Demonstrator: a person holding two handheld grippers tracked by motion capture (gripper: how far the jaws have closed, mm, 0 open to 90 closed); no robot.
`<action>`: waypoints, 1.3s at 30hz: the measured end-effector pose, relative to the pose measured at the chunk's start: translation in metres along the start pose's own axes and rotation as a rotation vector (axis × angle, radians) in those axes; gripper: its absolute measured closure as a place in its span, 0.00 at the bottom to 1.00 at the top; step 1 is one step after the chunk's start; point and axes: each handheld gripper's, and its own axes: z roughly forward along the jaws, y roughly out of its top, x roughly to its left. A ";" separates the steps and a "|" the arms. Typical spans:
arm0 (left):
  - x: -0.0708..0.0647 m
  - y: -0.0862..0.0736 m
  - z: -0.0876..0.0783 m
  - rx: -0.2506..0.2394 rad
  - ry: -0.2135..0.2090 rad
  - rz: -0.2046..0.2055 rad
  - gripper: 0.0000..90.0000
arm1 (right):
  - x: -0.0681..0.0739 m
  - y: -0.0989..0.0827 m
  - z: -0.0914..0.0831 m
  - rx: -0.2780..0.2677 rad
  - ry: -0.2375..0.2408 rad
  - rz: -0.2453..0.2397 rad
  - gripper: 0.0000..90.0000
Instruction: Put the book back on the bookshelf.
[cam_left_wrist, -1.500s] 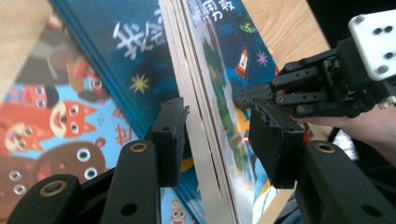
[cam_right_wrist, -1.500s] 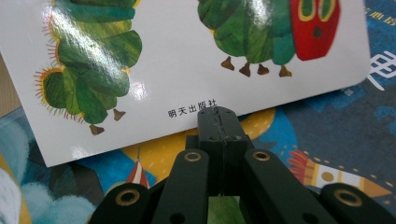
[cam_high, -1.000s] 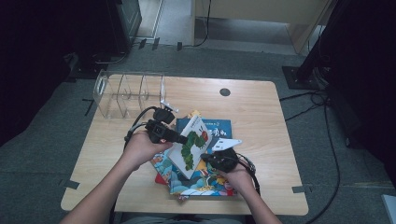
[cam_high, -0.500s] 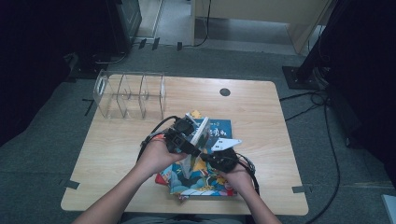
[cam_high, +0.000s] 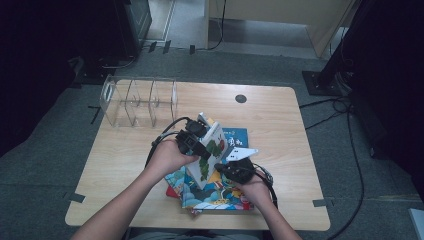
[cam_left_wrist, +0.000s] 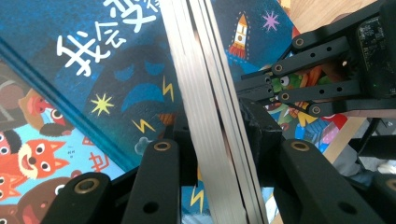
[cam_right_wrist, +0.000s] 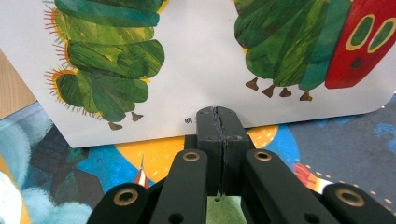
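1. Since the earlier high view, the left gripper has carried the white caterpillar book rightward and lower, toward the right gripper; the book now stands tilted on edge over the pile instead of nearer the rack.
2. Left gripper: its black jaws have just been closing, and in the left gripper view they straddle the book's thick stacked board pages, a pad on each side, pinching it.
3. Right gripper: jaws pressed flat together, nothing between them, the tips set against the lower edge of the glossy white cover with its green collage caterpillar and red head.
4. Beneath lies a fanned pile of flat picture books; the top one is a glossy dark blue cover with white lettering, yellow stars and lightning bolts.
5. Behind, at the table's far left, stands a clear acrylic rack with upright dividers.
6. Everything rests on a pale wood-grain table with rounded corners and a small round dark cap.
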 end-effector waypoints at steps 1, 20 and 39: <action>0.000 0.002 0.000 0.005 0.001 0.004 0.78 | 0.000 0.000 0.000 0.000 -0.001 -0.001 0.99; 0.004 -0.004 -0.014 0.026 0.060 0.108 0.86 | 0.001 -0.001 0.003 0.011 0.001 -0.017 0.88; 0.020 -0.014 -0.035 0.006 0.075 0.070 0.86 | 0.010 -0.001 0.008 -0.006 -0.024 -0.113 0.58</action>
